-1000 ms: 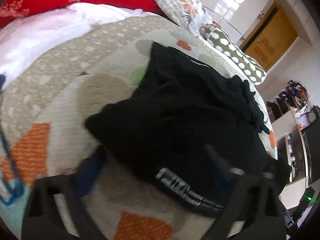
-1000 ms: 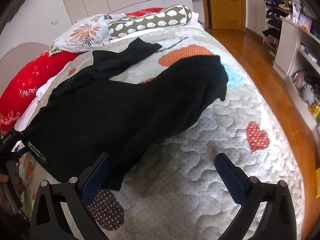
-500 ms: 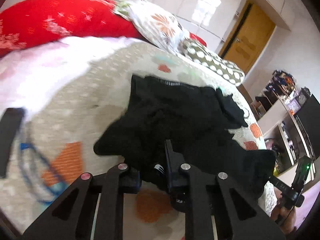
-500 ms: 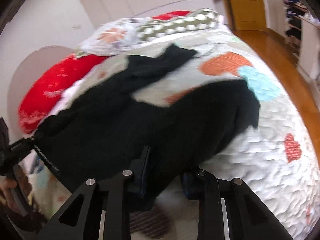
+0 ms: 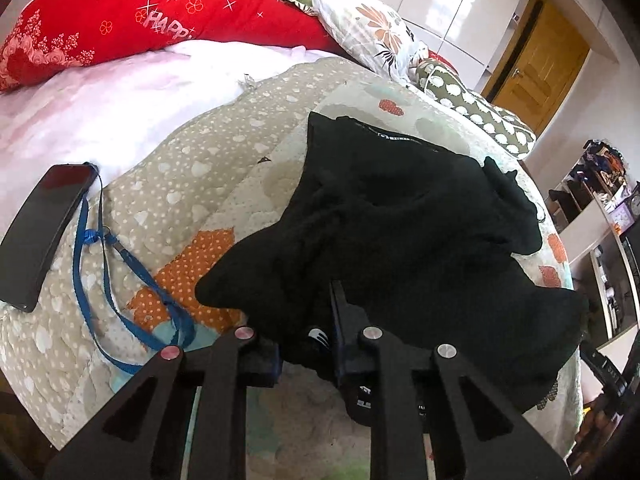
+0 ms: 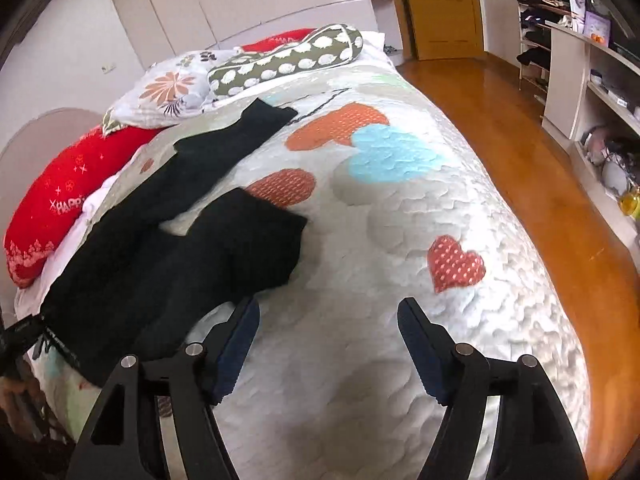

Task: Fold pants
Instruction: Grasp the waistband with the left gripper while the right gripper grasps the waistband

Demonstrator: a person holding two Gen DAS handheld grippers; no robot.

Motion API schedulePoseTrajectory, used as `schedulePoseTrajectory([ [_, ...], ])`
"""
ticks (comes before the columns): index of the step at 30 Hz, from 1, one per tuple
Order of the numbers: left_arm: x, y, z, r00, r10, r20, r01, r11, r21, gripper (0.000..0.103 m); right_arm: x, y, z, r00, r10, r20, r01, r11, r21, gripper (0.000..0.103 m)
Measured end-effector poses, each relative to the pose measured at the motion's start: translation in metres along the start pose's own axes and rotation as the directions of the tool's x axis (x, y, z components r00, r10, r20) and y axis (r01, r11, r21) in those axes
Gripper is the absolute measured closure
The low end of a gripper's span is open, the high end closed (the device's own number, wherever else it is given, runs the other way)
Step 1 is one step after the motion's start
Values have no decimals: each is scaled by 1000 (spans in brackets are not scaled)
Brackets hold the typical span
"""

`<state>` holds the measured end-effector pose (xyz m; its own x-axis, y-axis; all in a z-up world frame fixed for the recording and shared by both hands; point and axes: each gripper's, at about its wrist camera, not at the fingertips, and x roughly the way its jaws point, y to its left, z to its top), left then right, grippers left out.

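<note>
Left tool (image 5: 306,344): clamped on the waistband edge of the black pants (image 5: 400,232).
Right tool (image 6: 326,344): jaws opening, nothing between them, pants' edge just beside its left finger.
Pants: rumpled on the quilted bed (image 6: 400,240), legs spread apart toward the pillows.

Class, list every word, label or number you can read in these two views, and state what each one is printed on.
"HAPP": on the red pillow, in glittery letters; the rest is cut off by the white sheet. The right wrist view shows it too.
White print along the waistband of the black pants: too small to read.
White logo where the left gripper pinches the pants: unreadable.
Nothing else legible.
</note>
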<state>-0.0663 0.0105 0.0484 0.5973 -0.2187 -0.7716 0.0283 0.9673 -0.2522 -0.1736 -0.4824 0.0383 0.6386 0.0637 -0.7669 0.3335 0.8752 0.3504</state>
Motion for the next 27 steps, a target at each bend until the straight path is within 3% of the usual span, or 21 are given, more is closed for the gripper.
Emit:
schedulePoseTrajectory([
  [5, 2, 2, -1, 1000, 7, -19, -7, 1000, -3, 85, 35, 10, 14, 995, 91, 31, -90, 996, -23, 34],
  [6, 3, 2, 0, 1000, 8, -21, -8, 1000, -1, 85, 40, 12, 19, 992, 118, 33, -117, 993, -19, 55],
  [7, 3, 1, 1, 1000, 10, -24, -10, 1000, 3, 85, 45, 15, 27, 988, 152, 27, -151, 988, -19, 94],
  [8, 3, 1, 1, 1000, 11, -26, -11, 1000, 6, 85, 47, 19, 33, 985, 173, 16, -173, 985, -19, 103],
  [12, 5, 1, 4, 999, 15, -33, -15, 1000, 5, 84, 52, 51, 66, 974, 218, 58, -214, 975, -58, 99],
  [16, 6, 2, 2, 999, 17, -35, -17, 1000, -2, 84, 64, 67, 73, 988, 157, -5, -156, 984, -86, 95],
  [17, 7, 3, 1, 999, 15, -35, -15, 1000, -3, 83, 56, 62, 69, 987, 161, 8, -160, 984, -78, 89],
  [19, 9, 5, 1, 999, 10, -41, -11, 1000, -9, 83, 40, 47, 57, 990, 137, 38, -135, 990, -50, 42],
  [20, 10, 5, 1, 999, 11, -44, -11, 1000, -9, 82, 32, 35, 50, 992, 115, 53, -113, 993, -35, 36],
  [24, 14, 6, 1, 999, 16, -48, -16, 1000, -15, 81, 33, 8, 34, 991, 134, 18, -134, 991, -13, 35],
  [27, 14, 5, -1, 999, 21, -48, -22, 1000, -17, 81, 52, 12, 29, 983, 184, 1, -184, 983, -14, 37],
])
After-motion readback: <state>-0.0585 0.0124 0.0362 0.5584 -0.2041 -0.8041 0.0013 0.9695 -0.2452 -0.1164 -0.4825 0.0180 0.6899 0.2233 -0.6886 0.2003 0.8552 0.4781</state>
